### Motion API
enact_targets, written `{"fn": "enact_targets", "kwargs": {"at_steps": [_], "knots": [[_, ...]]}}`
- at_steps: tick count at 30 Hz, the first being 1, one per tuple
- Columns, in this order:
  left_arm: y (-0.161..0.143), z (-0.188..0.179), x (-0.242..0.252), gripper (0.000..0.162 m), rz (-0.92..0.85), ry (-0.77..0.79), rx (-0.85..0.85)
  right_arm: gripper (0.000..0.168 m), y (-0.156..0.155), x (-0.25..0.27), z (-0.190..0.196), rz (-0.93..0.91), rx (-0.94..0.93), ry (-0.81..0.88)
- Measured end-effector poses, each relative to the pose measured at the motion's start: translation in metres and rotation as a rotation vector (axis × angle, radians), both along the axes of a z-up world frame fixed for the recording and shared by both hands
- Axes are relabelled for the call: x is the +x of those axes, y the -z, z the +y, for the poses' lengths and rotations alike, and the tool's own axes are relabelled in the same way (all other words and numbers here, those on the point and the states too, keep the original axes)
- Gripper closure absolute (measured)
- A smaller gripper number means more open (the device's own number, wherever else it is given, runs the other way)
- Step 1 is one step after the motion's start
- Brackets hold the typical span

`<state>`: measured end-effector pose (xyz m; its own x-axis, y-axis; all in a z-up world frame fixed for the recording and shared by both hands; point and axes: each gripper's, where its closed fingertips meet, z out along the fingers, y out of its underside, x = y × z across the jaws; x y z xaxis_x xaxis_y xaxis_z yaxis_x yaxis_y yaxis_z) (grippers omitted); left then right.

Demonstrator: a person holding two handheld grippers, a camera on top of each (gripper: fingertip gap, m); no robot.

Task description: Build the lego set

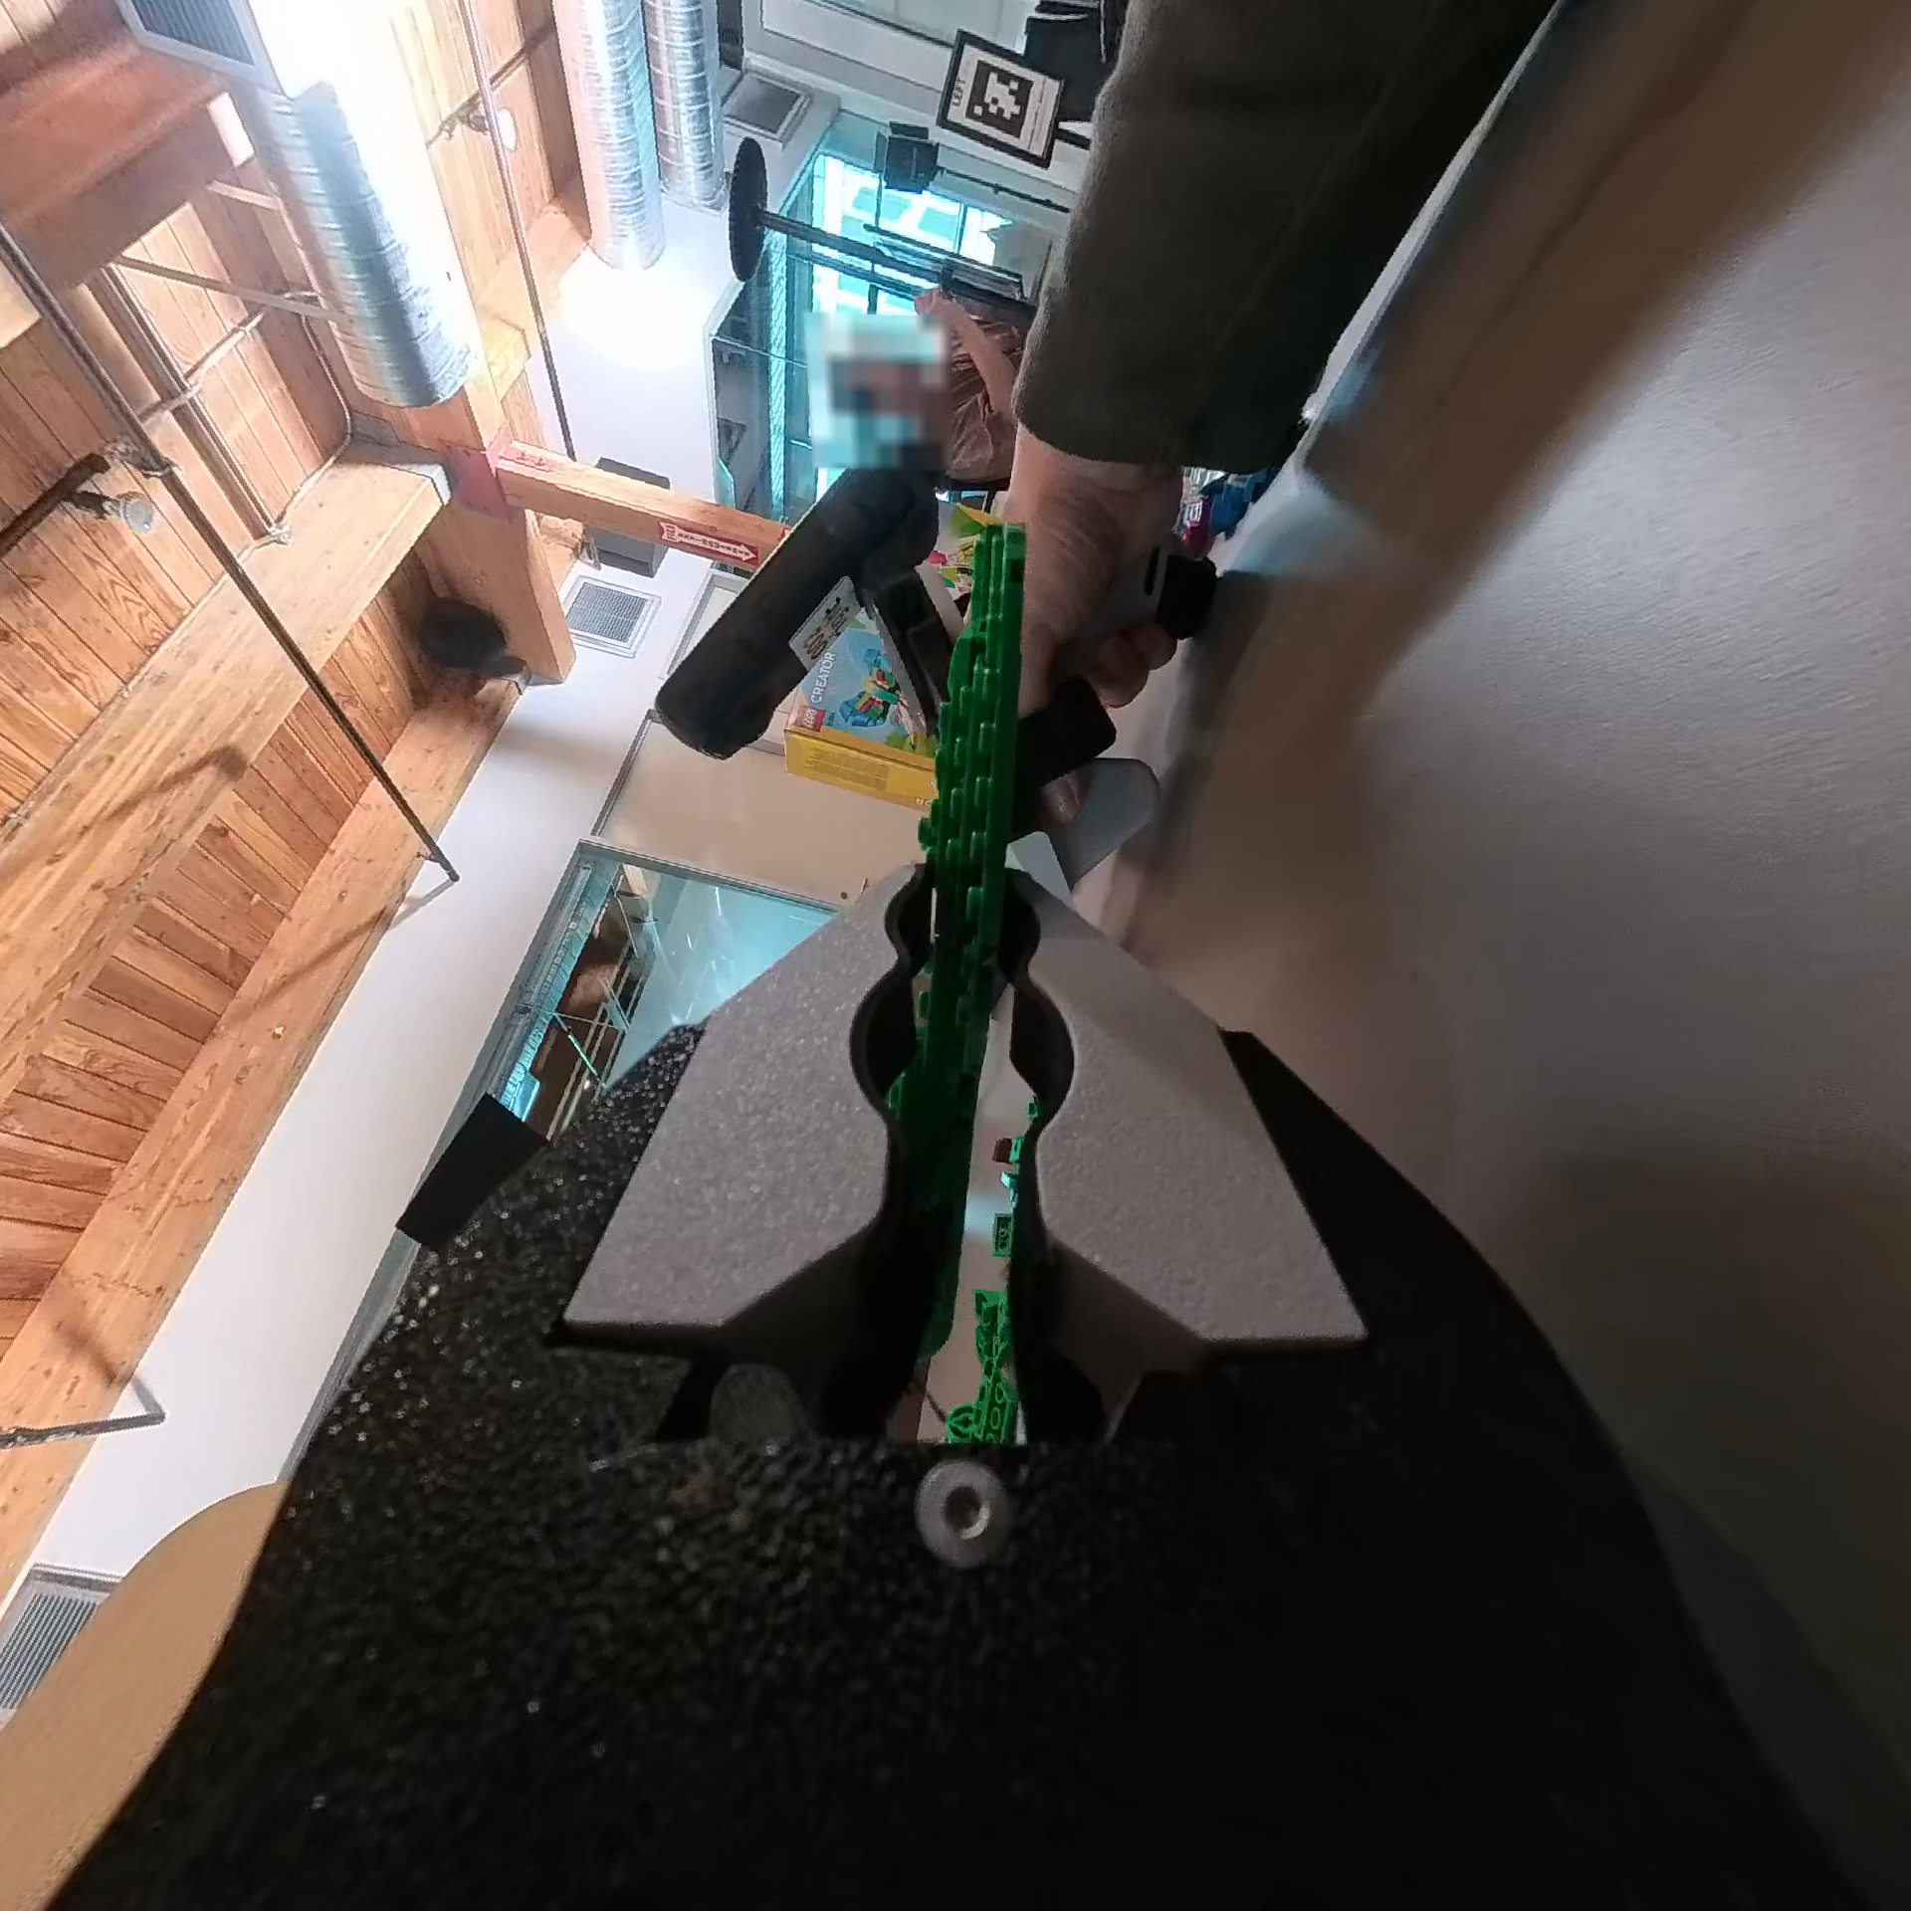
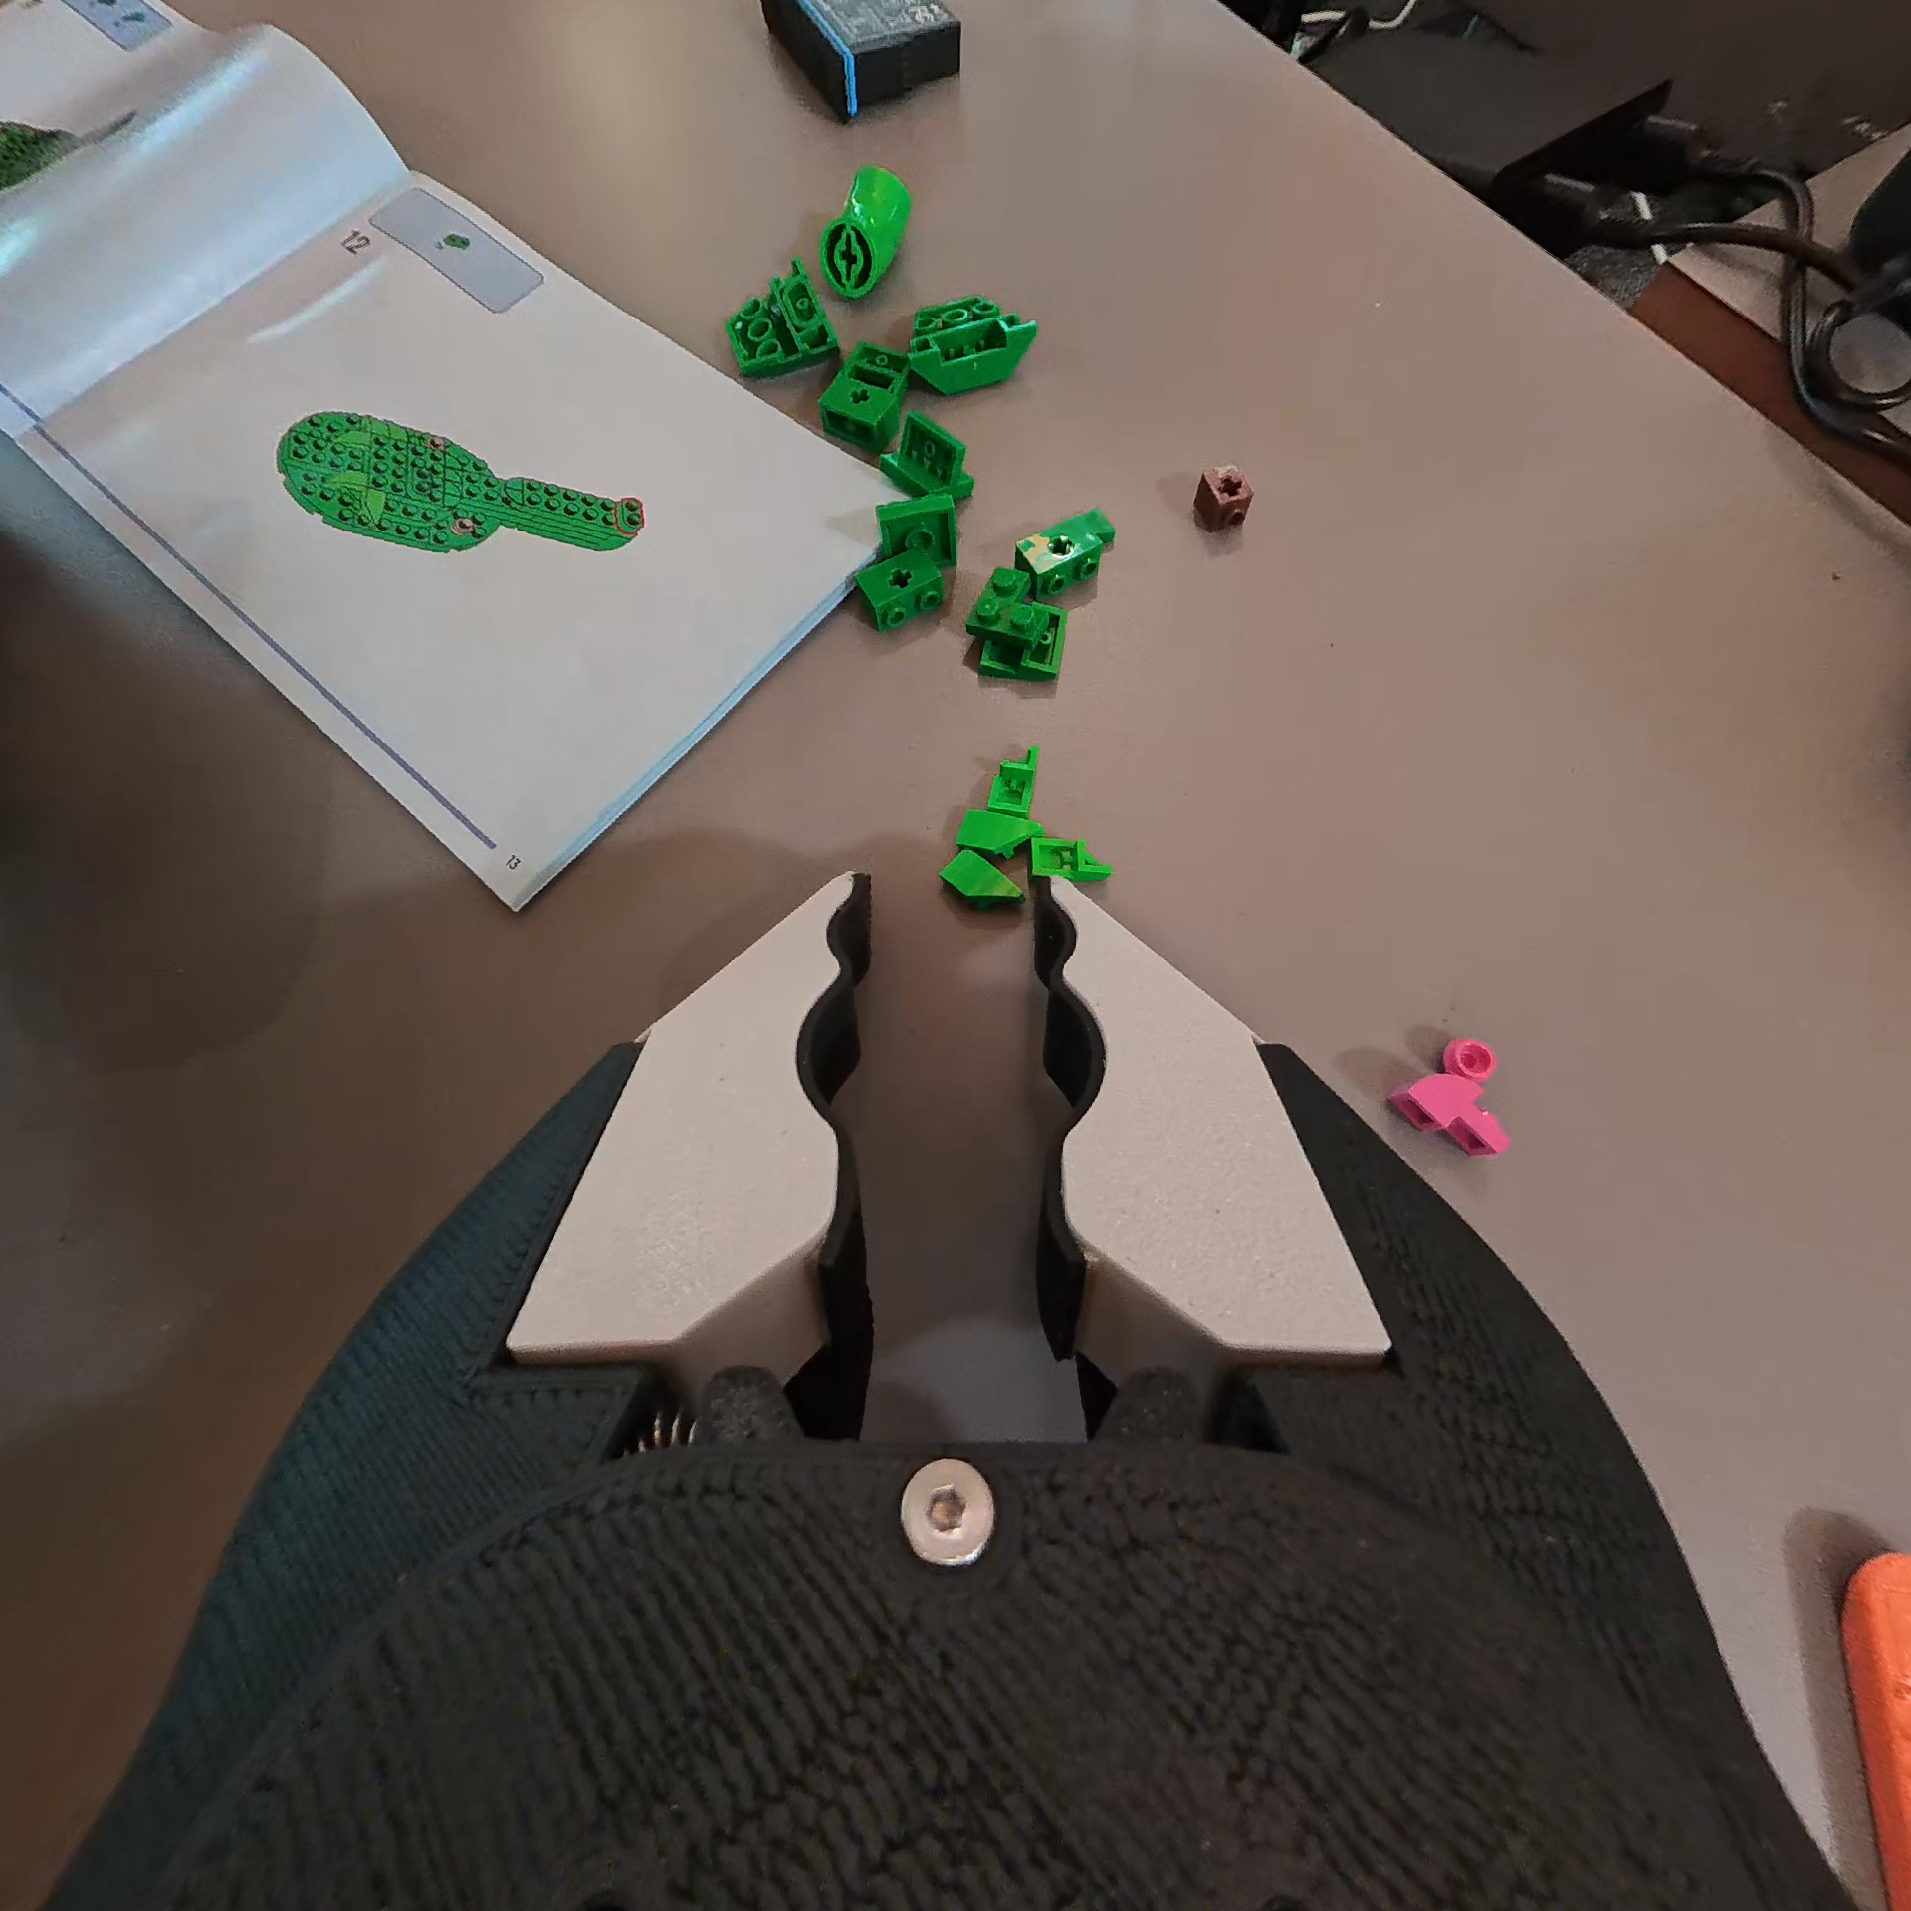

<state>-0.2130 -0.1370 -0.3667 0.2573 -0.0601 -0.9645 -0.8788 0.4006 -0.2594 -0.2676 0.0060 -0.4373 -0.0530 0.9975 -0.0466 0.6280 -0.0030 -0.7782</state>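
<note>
My left gripper (image 1: 967,889) is shut on a flat green lego plate assembly (image 1: 967,745), held edge-on and lifted off the table; the view is turned on its side. Behind the plate a person's hand (image 1: 1086,558) holds the other gripper. My right gripper (image 2: 951,895) is open and empty, low over the table, with a small cluster of green pieces (image 2: 1019,843) just past its fingertips. Farther off lie several loose green bricks (image 2: 920,434), a curved green piece (image 2: 867,233), a brown brick (image 2: 1223,498) and pink pieces (image 2: 1453,1101).
The open instruction booklet (image 2: 434,538) lies at the left of the grey table (image 2: 1448,776). A dark box (image 2: 869,47) stands at the far edge, cables (image 2: 1758,228) at the far right, an orange object (image 2: 1882,1706) at the lower right. A yellow lego box (image 1: 858,745) shows behind the plate. About 15 cm separates my left fingertips from my right. To the brown brick (image 2: 1223,498): right tips about 9 cm, left tips about 25 cm. Measured from the fingertips, the curved green piece (image 2: 867,233) is 15 cm or so from the right gripper and 25 cm from the left.
</note>
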Motion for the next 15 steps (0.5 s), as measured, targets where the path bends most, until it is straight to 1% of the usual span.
{"fn": "enact_targets", "kwargs": {"at_steps": [7, 12, 15], "knots": [[0.0, 0.0, 0.0, 0.153, 0.003, 0.003, -0.001, 0.138, 0.0, 0.0, 0.0, -0.001, 0.003, 0.001], [0.001, 0.001, -0.001, 0.153, 0.002, 0.003, -0.005, 0.133, 0.0, 0.0, -0.005, 0.0, 0.002, -0.033], [0.001, 0.001, -0.001, 0.153, 0.001, 0.003, -0.006, 0.138, 0.0, 0.001, -0.01, -0.001, 0.009, -0.067]]}}
